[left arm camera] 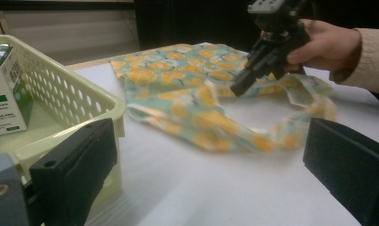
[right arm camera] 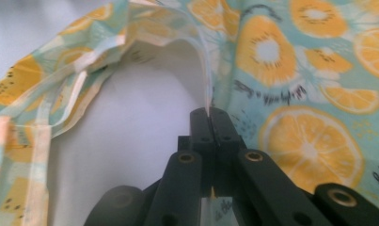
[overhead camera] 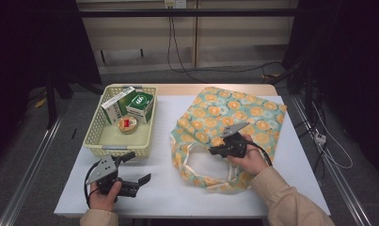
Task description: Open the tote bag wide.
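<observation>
Two grippers in play: our right gripper is clamped on the rim of the orange-print tote bag, which lies flat on the right half of the table; our left gripper hangs spread, holding nothing, beside the basket. We judge the bag light, soft and floppy, so it will sag; best held at the mouth hem or handles. Room is free at the table's front centre; the basket wall and front edge sit close on the left.
</observation>
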Demonstrator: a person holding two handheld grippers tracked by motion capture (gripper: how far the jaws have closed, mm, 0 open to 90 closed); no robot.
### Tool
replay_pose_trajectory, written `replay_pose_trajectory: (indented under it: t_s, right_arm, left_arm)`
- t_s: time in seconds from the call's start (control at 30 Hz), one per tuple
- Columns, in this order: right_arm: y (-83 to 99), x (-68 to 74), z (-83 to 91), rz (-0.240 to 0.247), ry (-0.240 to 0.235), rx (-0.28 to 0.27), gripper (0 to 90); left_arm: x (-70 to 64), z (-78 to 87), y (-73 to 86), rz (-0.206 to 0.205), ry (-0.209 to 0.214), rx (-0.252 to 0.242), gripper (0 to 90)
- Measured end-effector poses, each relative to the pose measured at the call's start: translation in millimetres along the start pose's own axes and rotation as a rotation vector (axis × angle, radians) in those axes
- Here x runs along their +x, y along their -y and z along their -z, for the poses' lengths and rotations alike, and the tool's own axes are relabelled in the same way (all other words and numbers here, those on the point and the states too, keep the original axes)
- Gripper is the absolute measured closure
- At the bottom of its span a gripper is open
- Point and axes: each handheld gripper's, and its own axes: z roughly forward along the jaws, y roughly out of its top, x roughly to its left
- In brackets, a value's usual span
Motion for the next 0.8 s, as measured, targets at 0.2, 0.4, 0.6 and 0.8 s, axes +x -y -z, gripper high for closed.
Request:
replay_pose_trajectory:
  t_s: [0.2, 0.4, 0.6, 0.8]
  right_arm:
    - [9.6, 8.3, -5.0, -0.005, 0.046, 0.021, 82.8]
    - [8.6, 6.6, -5.6, -0.037, 0.047, -0.013, 70.3]
    - [0.7, 22.5, 2.2, -0.034, 0.053, -0.026, 48.4]
    - [-5.0, 44.9, 15.9, -0.022, -0.006, -0.052, 30.4]
  left_arm:
    - [-0.3, -0.1, 0.1, 0.001, -0.001, 0.001, 2.9]
    - [-0.7, -1.3, 0.1, -0.002, 0.003, 0.004, 2.9]
    - [-1.0, -1.3, 0.2, -0.002, 0.007, 0.006, 2.9]
    - [-1.4, -1.2, -0.7, -0.004, 0.009, 0.005, 2.9]
